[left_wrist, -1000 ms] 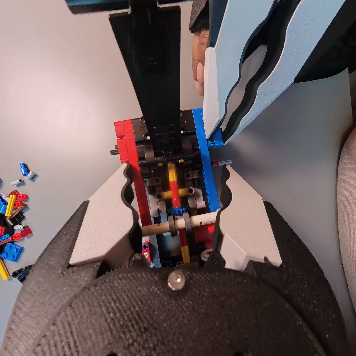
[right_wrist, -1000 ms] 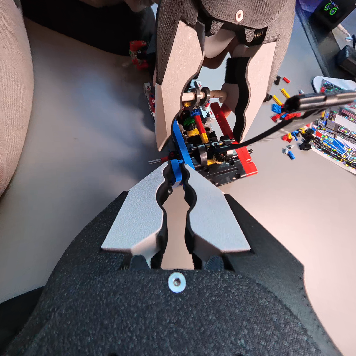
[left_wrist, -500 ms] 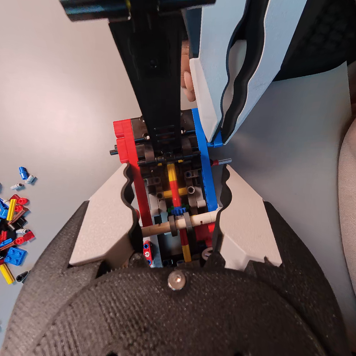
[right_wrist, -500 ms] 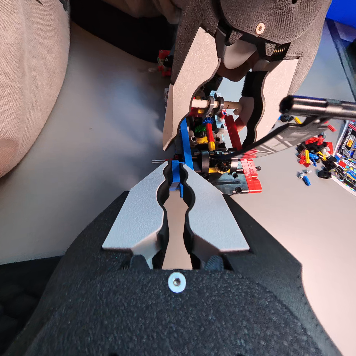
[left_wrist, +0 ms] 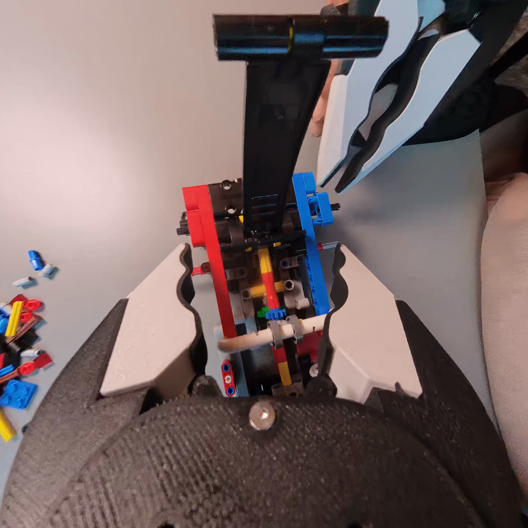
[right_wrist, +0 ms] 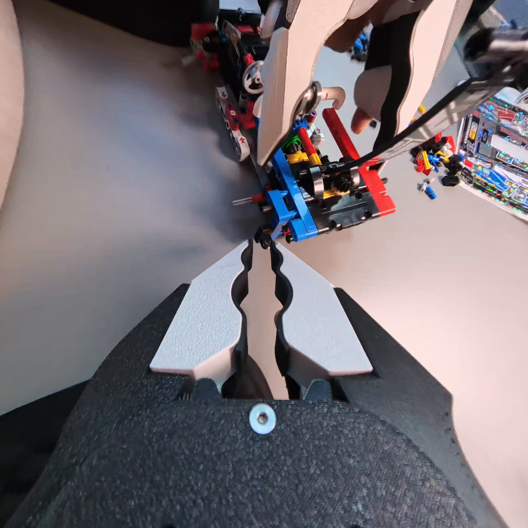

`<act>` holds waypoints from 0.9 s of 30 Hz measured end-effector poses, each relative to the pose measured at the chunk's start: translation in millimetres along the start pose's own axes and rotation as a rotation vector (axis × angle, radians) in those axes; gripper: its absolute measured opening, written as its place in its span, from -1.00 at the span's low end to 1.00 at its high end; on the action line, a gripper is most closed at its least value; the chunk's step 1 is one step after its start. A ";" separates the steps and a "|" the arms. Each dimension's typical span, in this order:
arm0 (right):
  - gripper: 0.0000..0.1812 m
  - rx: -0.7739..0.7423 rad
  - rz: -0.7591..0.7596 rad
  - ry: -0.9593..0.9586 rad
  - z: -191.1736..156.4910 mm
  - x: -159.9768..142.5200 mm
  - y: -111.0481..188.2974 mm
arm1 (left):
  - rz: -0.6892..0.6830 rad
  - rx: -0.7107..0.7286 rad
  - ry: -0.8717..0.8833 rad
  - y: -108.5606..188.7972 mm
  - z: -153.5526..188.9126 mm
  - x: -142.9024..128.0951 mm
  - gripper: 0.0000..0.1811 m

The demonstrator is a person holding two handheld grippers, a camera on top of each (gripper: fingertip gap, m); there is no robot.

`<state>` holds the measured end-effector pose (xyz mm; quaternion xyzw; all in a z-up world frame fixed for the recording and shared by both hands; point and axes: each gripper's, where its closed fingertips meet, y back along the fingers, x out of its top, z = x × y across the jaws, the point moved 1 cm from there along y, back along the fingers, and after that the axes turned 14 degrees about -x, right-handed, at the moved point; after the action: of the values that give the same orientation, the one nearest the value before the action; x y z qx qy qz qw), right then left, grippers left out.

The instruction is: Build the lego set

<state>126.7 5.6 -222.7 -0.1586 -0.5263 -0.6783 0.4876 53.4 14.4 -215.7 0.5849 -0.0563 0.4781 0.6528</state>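
The lego chassis [left_wrist: 217, 271], with red and blue side beams, lies on the grey table; it also shows in the right wrist view [right_wrist: 343, 205]. A long black panel [left_wrist: 271, 114] sticks out of it. My left gripper [left_wrist: 263, 248] is open around the chassis: its right finger touches the tan axle [left_wrist: 257, 338], its left finger stands clear. A small blue connector [left_wrist: 321, 210] sits on the blue beam's end, also seen in the right wrist view [right_wrist: 278, 211]. My right gripper [right_wrist: 263, 243] is nearly shut and empty, its tips just short of a black pin below the connector.
Loose small pieces [left_wrist: 20, 343] lie to the left of the chassis. A printed sheet [right_wrist: 497, 160] lies beyond them. A second lego assembly [right_wrist: 228, 57] stands behind the chassis. Beige fabric [left_wrist: 505, 285] borders the table's right side.
My right gripper has let go of the blue connector and drawn back; the connector stays on the blue beam. My left gripper has opened, its left finger now off the tan axle.
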 end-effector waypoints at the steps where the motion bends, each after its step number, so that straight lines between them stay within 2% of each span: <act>1: -0.88 0.002 -0.028 0.007 -0.6 -3.4 -5.6 | -0.007 -0.032 0.008 -4.1 0.6 -0.5 0.09; 4: -0.82 0.026 -0.052 -0.014 -3.6 -6.3 -15.0 | -0.026 -0.066 0.026 -10.1 1.9 -2.6 0.14; 18: -0.93 0.075 -0.065 -0.077 -4.1 -5.7 -22.3 | 0.001 -0.047 0.037 -10.2 1.0 -5.4 0.10; 27: -0.93 0.122 -0.060 -0.016 -2.2 -5.0 -23.1 | 0.009 -0.044 0.046 -9.6 -0.8 -4.1 0.12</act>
<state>110.6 5.5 -240.1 -0.1183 -0.5750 -0.6581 0.4714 57.4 14.1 -225.3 0.5590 -0.0544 0.4932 0.6643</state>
